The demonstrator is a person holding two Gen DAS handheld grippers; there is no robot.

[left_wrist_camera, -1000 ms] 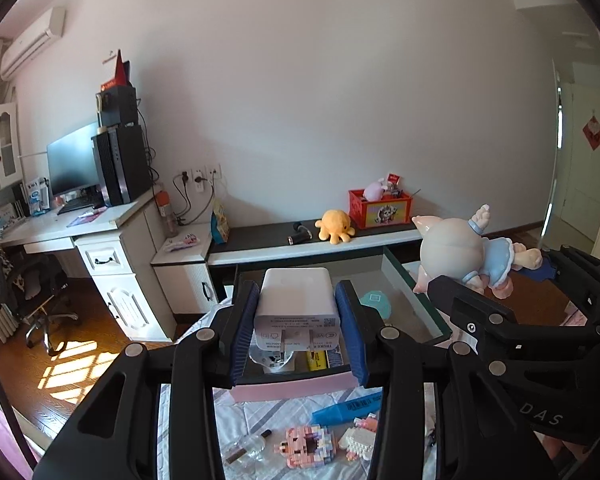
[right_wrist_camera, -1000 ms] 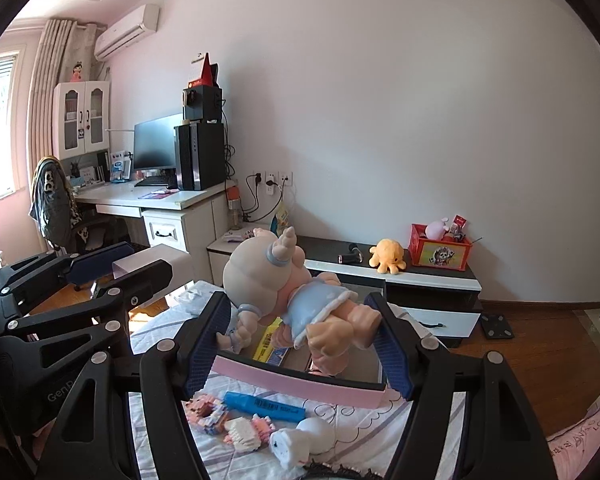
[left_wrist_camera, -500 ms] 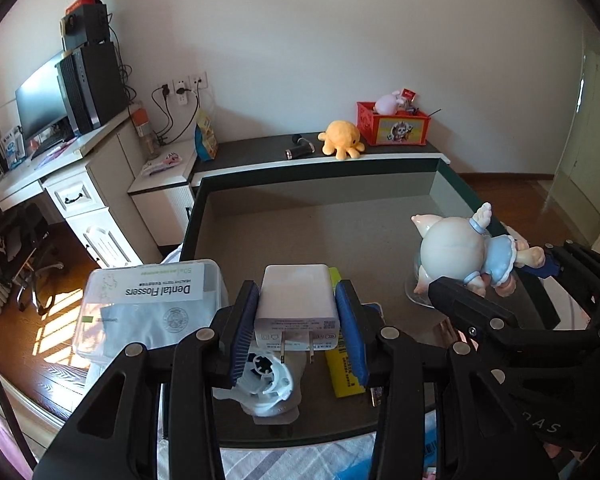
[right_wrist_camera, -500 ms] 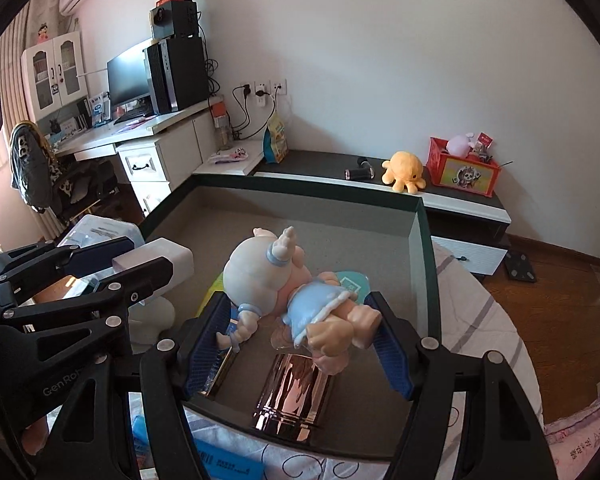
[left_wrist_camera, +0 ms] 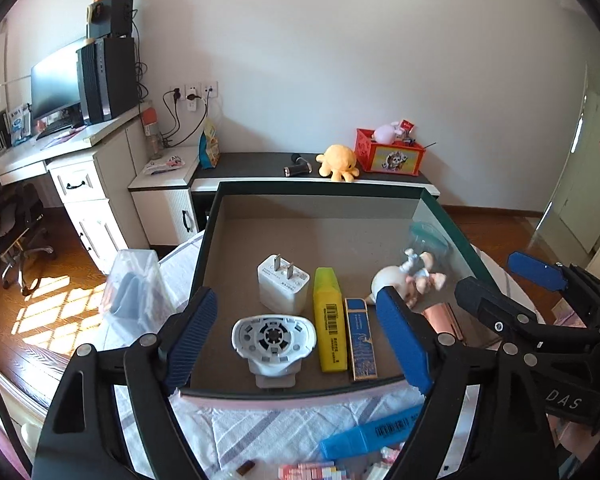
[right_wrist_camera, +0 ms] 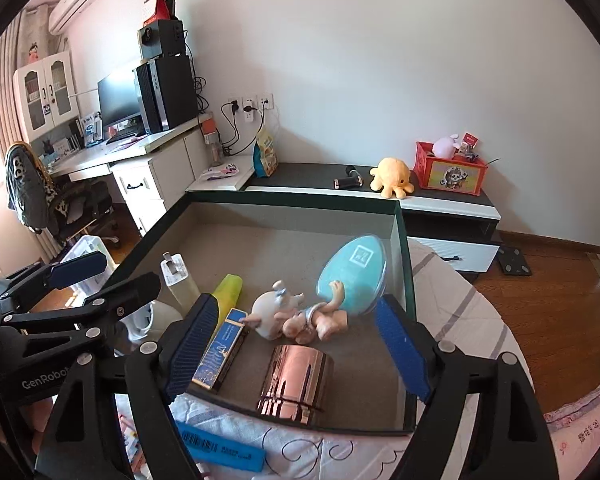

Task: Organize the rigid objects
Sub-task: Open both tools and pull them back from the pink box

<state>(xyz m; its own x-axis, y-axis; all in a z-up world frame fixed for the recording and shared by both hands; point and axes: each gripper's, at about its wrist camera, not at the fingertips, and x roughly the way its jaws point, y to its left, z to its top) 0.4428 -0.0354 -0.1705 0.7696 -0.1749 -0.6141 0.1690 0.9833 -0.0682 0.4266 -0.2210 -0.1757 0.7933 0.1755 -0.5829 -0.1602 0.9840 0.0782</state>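
A dark-rimmed box holds a white charger, a white round device, a yellow highlighter, a blue case, a doll, a rose-gold cylinder and a teal oval case. My left gripper is open and empty above the box's near edge. My right gripper is open and empty, with the doll lying beyond it.
A blue highlighter and small block toys lie on the cloth in front of the box. A clear plastic container stands left of it. A low cabinet with an orange plush and a red crate lies behind.
Both grippers have opened and pulled back. The charger now stands in the box beside the yellow highlighter, and the doll now lies in the box by the teal case.
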